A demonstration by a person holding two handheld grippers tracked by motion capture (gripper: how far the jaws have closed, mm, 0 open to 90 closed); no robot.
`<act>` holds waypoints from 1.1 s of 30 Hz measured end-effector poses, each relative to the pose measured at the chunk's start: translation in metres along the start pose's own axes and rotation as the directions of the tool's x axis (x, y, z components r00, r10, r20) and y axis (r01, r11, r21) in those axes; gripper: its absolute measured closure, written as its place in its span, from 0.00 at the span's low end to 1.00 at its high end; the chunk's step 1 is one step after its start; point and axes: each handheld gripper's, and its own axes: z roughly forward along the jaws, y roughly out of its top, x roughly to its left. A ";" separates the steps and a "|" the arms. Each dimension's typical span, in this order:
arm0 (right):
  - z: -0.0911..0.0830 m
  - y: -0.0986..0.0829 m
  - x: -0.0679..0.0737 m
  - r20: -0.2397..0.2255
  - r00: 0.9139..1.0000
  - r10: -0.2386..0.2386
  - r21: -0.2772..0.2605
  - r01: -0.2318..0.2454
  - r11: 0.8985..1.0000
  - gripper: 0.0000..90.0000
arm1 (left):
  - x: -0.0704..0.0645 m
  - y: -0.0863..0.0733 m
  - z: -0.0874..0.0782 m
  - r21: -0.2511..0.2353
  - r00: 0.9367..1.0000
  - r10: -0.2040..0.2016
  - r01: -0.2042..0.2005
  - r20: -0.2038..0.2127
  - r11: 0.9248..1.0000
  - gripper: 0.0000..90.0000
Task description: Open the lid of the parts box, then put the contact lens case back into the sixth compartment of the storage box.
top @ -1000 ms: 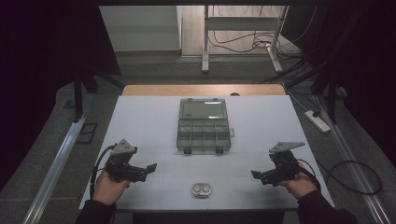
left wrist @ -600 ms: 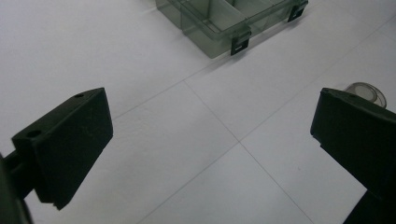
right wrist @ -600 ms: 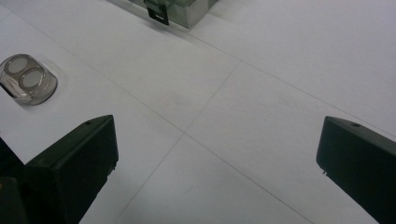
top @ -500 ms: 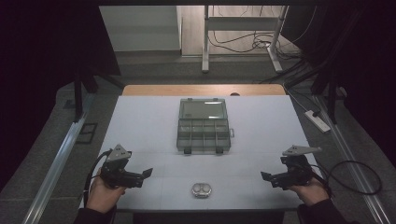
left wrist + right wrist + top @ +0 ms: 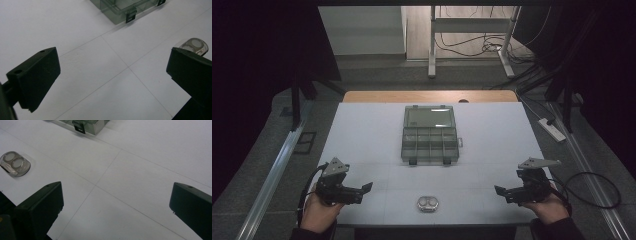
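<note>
Both grippers [image 5: 367, 188] [image 5: 499, 191] drew back, wide open, empty.

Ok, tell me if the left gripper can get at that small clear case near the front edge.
Probably yes: the left gripper is open, and bare table lies between it and the small clear case.

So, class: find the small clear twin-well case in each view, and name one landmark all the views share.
High view: the small clear case lies near the table's near edge, centred between both grippers.
Left gripper view: right edge, just above the right-hand finger.
Right gripper view: upper left.
Shared landmark: the grey compartment box and its black latches.
</note>
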 end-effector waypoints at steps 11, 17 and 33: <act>-0.001 -0.001 0.000 -0.016 1.000 -0.007 0.011 0.007 1.000 0.00 | -0.001 -0.002 -0.003 0.015 1.000 0.001 -0.001 -0.030 1.000 0.00; 0.000 0.000 0.000 -0.030 0.999 -0.012 0.014 0.012 1.000 0.00 | 0.000 -0.001 -0.002 0.027 1.000 0.001 -0.001 -0.027 1.000 0.00; 0.006 0.007 0.005 -0.068 0.996 -0.061 0.001 0.061 0.998 0.00 | 0.002 -0.001 -0.002 0.022 0.999 -0.013 0.014 -0.033 1.000 0.00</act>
